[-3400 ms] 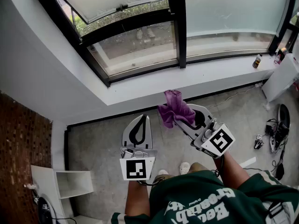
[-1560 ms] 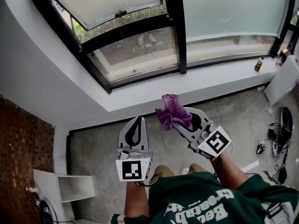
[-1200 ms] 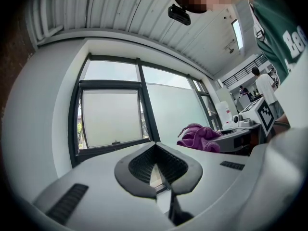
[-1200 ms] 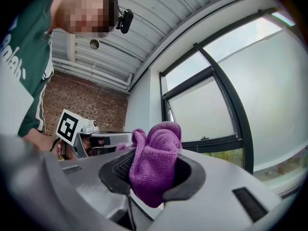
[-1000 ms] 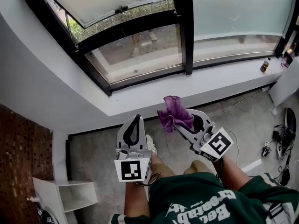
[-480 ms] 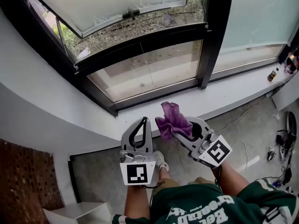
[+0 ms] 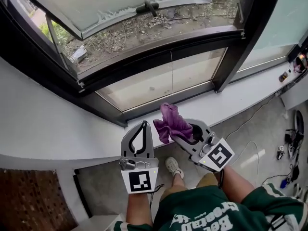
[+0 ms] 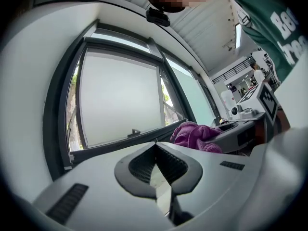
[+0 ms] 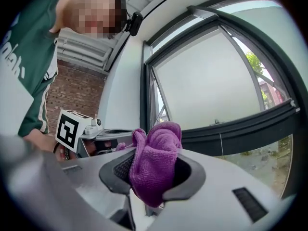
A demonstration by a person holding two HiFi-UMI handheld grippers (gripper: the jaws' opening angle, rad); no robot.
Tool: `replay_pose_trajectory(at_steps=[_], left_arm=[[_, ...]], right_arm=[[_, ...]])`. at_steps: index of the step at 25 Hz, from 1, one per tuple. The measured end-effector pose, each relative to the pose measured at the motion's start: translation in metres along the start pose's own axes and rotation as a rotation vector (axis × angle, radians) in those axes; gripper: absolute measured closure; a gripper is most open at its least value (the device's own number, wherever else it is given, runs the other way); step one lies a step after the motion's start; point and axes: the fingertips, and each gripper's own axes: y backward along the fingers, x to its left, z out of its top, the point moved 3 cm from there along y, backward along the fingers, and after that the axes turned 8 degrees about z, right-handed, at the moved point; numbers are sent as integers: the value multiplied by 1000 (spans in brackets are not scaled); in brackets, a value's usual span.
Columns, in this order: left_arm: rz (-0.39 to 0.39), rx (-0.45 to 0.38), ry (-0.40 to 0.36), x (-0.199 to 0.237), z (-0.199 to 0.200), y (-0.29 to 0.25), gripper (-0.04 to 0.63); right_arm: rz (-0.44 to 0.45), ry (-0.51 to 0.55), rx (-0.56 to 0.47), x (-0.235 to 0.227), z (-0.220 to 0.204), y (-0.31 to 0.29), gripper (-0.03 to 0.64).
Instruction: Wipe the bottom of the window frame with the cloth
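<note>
Right gripper [image 9: 154, 170] pinching cloth [image 9: 161, 141], (left gripper [image 8: 155, 147] closed)

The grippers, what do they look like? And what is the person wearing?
Both the left gripper and right gripper are pale grey plastic with dark, ribbed jaw linings. Each carries a white cube printed with black square markers. The person wears a dark green shirt with white lettering.

White lettering on the green shirt [image 7: 250, 207] shows upside down, not clearly readable.
</note>
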Motion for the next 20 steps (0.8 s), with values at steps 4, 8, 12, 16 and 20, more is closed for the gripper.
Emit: replay_pose_trajectory(at_steps=[4, 8, 12, 16, 20], left_arm=[[-8, 17, 57, 14, -23, -15, 588], [-6, 37, 113, 21, -46, -27, 588], [19, 73, 145, 18, -77, -35, 588], [71, 102, 175, 8, -108, -45, 589], [118, 131, 181, -2, -155, -60, 589]], right_arm=[[-30, -13, 24, -12, -8, -20, 486], [-29, -40, 36, -23, -24, -34, 486], [-14, -59, 45, -37, -51, -49, 488], [8, -82, 87, -53, -92, -53, 488], [53, -111, 100, -75, -142, -58, 488]])
